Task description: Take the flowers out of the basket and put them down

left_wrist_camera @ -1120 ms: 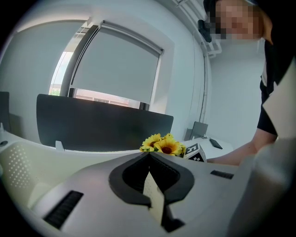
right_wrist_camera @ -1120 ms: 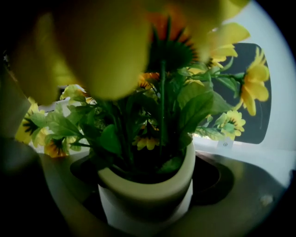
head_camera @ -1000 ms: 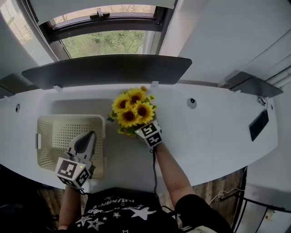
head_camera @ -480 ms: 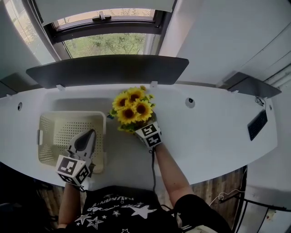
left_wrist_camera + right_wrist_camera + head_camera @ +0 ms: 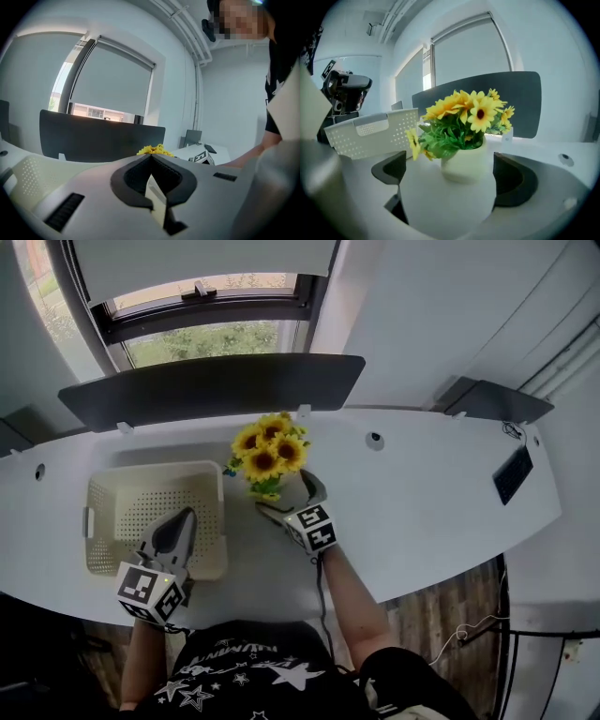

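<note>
Yellow artificial sunflowers (image 5: 267,448) in a smooth white round pot (image 5: 466,161) stand on the white curved bench (image 5: 422,493), just right of the cream perforated plastic basket (image 5: 105,486). The right gripper (image 5: 291,499) has its jaws released, spread either side of the pot. The left gripper (image 5: 187,515) has its jaws clenched empty over the basket's near right corner.

The basket (image 5: 101,523) sat on the left part of the worktop (image 5: 422,512), with the flowers (image 5: 268,451) standing on the worktop just beside its far right corner, outside it. The right gripper (image 5: 290,499) lay on the near side of the flowers, close to them. The left gripper (image 5: 181,518) hung over the basket's near right part. Behind the worktop stood a panel (image 5: 206,385), and behind that a window (image 5: 206,338).
</note>
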`<action>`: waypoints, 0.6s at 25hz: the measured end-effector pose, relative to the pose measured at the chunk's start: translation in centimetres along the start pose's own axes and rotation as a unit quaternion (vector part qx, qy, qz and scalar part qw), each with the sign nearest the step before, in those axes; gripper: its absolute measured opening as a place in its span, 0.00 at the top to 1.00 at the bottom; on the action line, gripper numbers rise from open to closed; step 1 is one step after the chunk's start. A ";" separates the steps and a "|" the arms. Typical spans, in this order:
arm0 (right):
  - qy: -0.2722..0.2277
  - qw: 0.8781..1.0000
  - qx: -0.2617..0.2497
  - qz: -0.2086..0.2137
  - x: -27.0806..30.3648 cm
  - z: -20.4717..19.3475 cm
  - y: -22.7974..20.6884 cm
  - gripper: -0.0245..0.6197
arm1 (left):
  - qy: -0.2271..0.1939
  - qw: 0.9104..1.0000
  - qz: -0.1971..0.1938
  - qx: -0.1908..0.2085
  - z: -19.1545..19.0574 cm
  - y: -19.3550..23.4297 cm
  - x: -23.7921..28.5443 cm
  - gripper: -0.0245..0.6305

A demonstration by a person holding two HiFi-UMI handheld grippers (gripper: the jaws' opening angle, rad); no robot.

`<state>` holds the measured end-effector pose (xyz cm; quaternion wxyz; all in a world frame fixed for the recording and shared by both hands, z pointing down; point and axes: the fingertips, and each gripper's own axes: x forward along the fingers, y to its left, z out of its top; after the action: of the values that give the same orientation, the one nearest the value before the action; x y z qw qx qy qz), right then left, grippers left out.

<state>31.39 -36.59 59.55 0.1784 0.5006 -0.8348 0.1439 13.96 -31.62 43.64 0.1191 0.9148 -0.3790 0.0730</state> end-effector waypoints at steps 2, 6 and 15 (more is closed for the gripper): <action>-0.008 1.000 0.013 -0.018 -1.3 0.4 0.6 0.12 | -0.009 1.000 -0.008 0.002 0.6 0.2 -1.6 0.95; -0.023 0.998 0.028 -0.057 -4.0 1.4 2.0 0.12 | -0.016 1.000 -0.023 0.003 1.0 0.8 -4.8 0.95; -0.070 0.991 0.034 -0.106 -9.0 4.0 8.0 0.12 | -0.029 0.998 -0.056 -0.001 0.0 1.2 -11.9 0.95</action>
<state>27.59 -27.56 51.55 0.1170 0.6006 -0.7822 0.1173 4.73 -24.41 41.21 0.1127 0.9361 -0.3310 0.0394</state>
